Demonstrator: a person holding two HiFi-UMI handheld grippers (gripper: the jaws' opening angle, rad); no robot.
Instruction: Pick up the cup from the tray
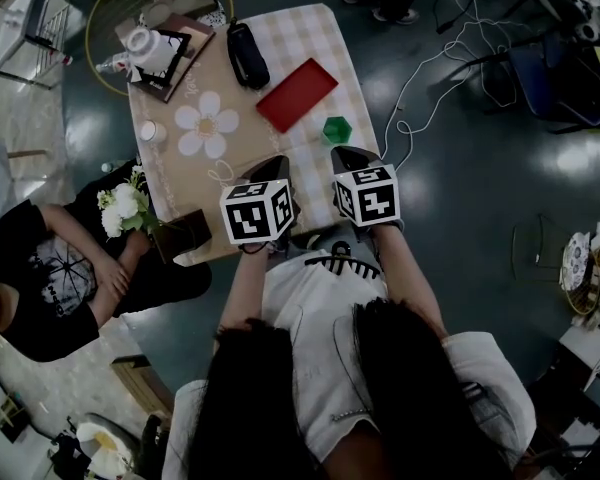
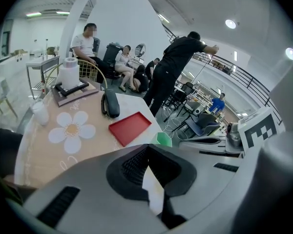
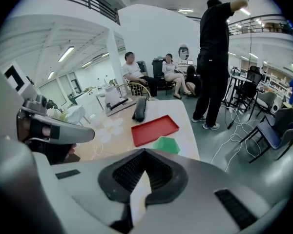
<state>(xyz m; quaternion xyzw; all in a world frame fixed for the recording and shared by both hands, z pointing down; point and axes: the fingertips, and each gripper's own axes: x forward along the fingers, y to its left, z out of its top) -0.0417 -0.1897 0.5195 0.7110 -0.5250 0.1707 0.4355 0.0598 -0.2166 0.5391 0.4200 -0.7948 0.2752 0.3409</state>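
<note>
A small green cup (image 1: 337,130) stands on the checked tablecloth just beside the near corner of the flat red tray (image 1: 296,94), not on it. The cup (image 2: 163,139) and the empty tray (image 2: 130,127) also show in the left gripper view, and the cup (image 3: 166,144) and tray (image 3: 155,129) in the right gripper view. My right gripper (image 1: 342,152) hovers just short of the cup, jaws shut with nothing between them (image 3: 145,152). My left gripper (image 1: 278,160) is beside it over the table's near edge, also shut and empty (image 2: 147,150).
A black pouch (image 1: 247,54) lies beyond the tray. A white pot on a dark board (image 1: 152,48) stands at the far left corner, with a flower-shaped mat (image 1: 207,123) and a small white cup (image 1: 148,131) nearer. A seated person (image 1: 40,268) and white flowers (image 1: 125,206) are at the left. Cables (image 1: 430,68) run over the floor at the right.
</note>
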